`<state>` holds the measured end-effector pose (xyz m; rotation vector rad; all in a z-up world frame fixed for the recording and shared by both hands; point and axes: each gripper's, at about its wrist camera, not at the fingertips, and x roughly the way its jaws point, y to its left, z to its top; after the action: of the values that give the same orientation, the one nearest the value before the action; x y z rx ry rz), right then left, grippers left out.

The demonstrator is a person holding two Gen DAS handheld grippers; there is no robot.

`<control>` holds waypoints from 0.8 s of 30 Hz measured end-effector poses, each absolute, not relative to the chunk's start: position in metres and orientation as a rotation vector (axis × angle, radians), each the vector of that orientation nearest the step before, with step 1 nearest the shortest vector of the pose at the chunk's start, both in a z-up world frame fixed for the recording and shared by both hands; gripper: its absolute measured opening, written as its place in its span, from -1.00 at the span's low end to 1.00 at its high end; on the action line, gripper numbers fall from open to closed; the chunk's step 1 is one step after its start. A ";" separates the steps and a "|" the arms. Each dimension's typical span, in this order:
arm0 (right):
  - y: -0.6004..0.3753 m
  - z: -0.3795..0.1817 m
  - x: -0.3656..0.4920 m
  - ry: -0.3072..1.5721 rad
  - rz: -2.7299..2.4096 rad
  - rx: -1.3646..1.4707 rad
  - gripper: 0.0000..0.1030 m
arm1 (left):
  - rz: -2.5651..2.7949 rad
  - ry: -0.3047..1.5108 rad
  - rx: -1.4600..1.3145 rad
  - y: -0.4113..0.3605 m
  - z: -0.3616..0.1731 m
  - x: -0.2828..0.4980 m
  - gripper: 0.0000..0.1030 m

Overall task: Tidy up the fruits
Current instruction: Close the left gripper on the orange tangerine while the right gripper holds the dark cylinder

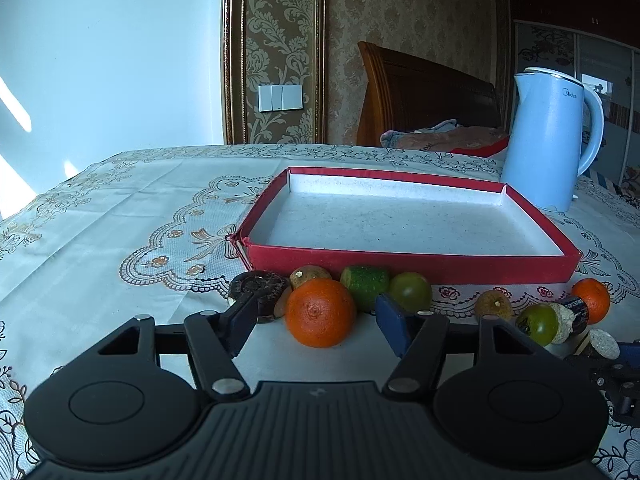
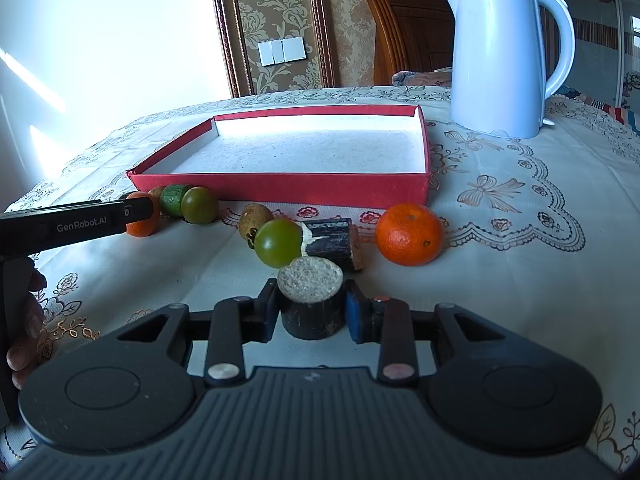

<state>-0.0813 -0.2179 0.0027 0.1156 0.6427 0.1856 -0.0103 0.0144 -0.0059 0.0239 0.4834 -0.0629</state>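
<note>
Now we reach for fruit beside an empty tray.

Low centre of its view, our right gripper (image 2: 311, 312) brackets a dark stub (image 2: 312, 304), pads beside it; a firm pinch we cannot confirm. Our left gripper (image 1: 318, 322) is spread around an orange (image 1: 320, 312). Both are low and level, aimed at the tray (image 1: 408, 268) at mid-frame. Next, we judge: squeeze, lift, clear the wall.
</note>
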 end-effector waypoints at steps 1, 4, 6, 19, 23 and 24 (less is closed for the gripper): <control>-0.218 0.003 -0.081 0.642 0.186 0.117 -0.39 | -0.064 0.484 0.031 0.013 -0.006 -0.010 0.19; -0.218 0.002 -0.081 0.643 0.187 0.122 -0.39 | -0.080 0.502 0.035 0.012 -0.007 -0.008 0.14; -0.218 0.002 -0.081 0.643 0.187 0.122 -0.39 | -0.089 0.511 0.029 0.013 -0.008 -0.006 0.09; -0.221 0.002 -0.081 0.643 0.193 0.138 -0.38 | -0.073 0.545 0.032 0.011 -0.010 0.003 -0.05; -0.221 0.002 -0.081 0.643 0.194 0.140 -0.38 | -0.056 0.555 0.048 0.008 -0.010 0.006 -0.05; -0.221 0.002 -0.081 0.643 0.194 0.139 -0.38 | -0.049 0.560 0.052 0.007 -0.011 0.007 -0.05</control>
<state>-0.0809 -0.2212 0.0016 0.1393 0.6428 0.1940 0.0070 0.0069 -0.0105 0.0521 0.5598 -0.0493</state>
